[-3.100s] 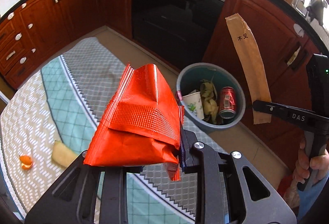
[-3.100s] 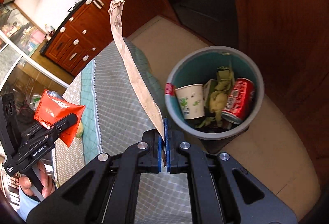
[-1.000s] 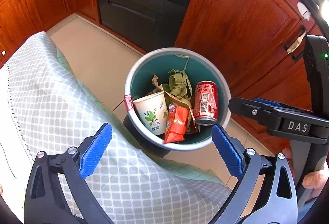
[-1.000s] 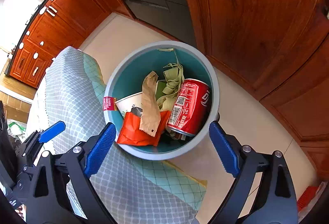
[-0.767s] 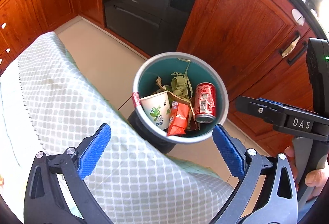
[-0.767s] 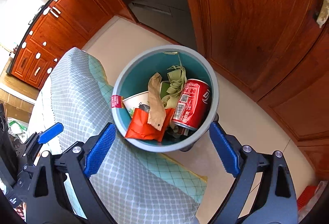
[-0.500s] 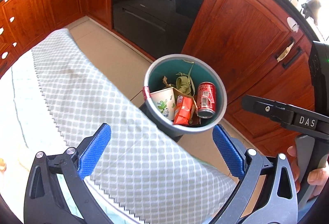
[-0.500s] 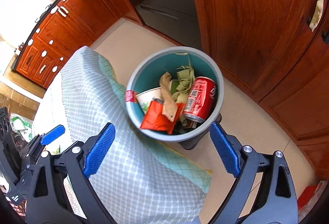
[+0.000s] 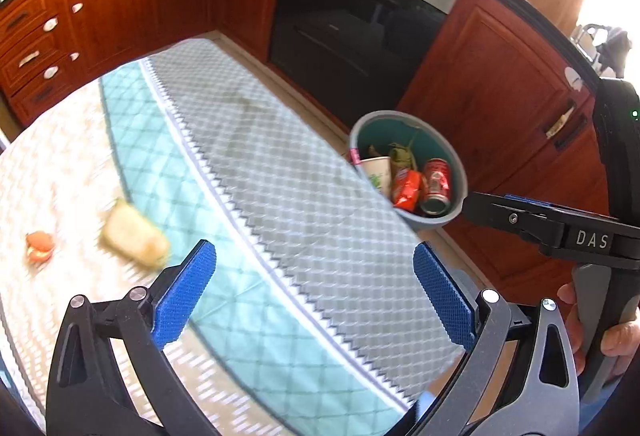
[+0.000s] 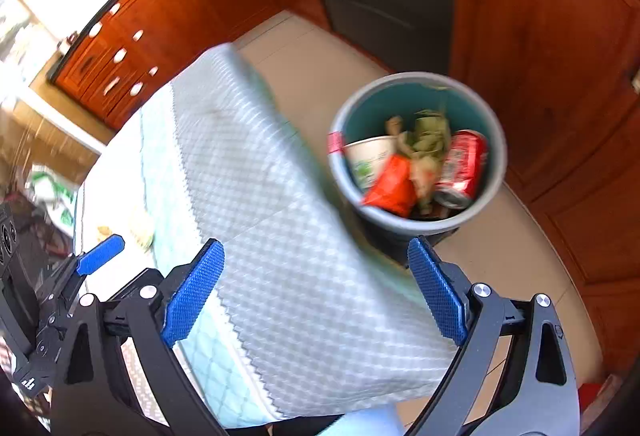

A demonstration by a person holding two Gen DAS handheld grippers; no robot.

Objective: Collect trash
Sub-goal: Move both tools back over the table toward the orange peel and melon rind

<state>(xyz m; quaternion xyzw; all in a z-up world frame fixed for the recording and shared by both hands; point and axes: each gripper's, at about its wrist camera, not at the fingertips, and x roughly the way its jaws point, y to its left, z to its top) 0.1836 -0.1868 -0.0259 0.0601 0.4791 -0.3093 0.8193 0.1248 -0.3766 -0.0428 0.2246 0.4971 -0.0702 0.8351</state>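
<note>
Two grippers hang over a cloth-covered desk in a kitchen of red-brown cabinets with a dark oven set among them. On the floor just beside the desk's edge stands a grey bin with a teal inside. It holds a white paper cup, a red can, an orange-red snack bag and crumpled greenish scraps. The left gripper has its jaws spread wide and empty, above the cloth. The right gripper is likewise released, holding nothing, nearer the bin. On the desk, well apart from the bin, lie a blurred pale yellow piece and, near it, a small orange scrap.
</note>
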